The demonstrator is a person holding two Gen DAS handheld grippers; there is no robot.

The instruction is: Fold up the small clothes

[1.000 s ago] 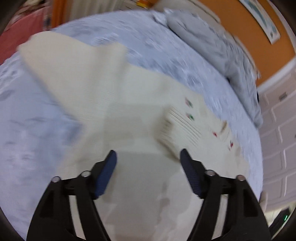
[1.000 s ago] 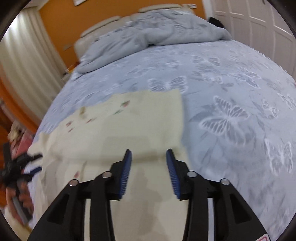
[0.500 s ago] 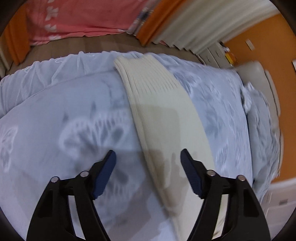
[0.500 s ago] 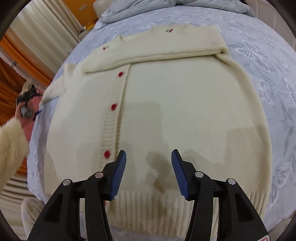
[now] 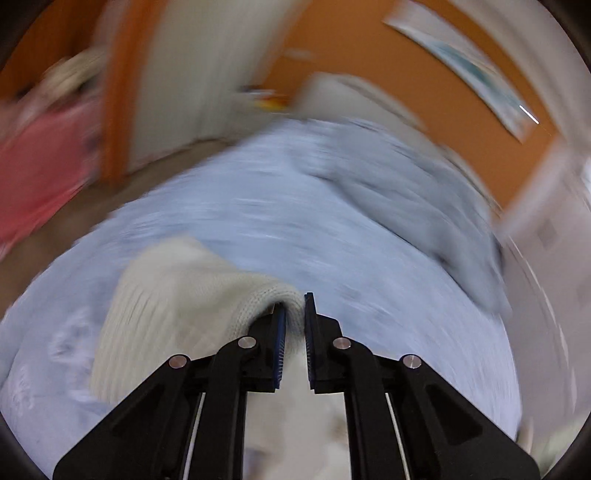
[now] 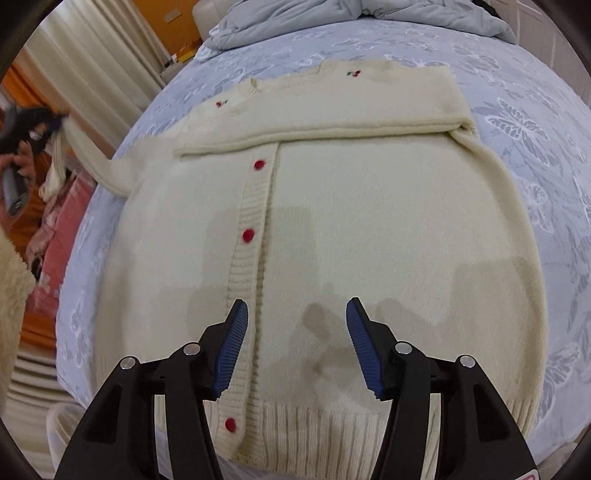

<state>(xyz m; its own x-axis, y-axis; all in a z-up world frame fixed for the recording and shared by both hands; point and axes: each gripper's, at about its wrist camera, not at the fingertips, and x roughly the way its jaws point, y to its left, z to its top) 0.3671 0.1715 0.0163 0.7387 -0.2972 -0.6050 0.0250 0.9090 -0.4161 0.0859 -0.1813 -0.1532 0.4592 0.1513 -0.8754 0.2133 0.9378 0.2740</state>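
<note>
Since 0.5 s ago the left gripper [image 5: 293, 314] went from wide open over the sleeve [image 5: 177, 295] to clamped on its ribbed cuff end, and its view is now motion-blurred; the right gripper [image 6: 295, 325] has barely shifted. The cuff bunches between the left's blue pads [image 5: 280, 332], w/ the sleeve trailing off to the left over the bed [image 5: 332, 240]. In the right wrist view the cardigan [image 6: 369, 221] lies flat, front up, on the bed, hem nearest the camera, red buttons [image 6: 248, 235] down the placket. Its other sleeve is folded across the chest. The right gripper hovers over the lower body of the cardigan, fingers [image 6: 232, 347] well apart, holding nothing. At far left of that view the left gripper lifts the sleeve off the bed's edge. Crumpled duvet [image 6: 332, 18] at the bed's far end.
</note>
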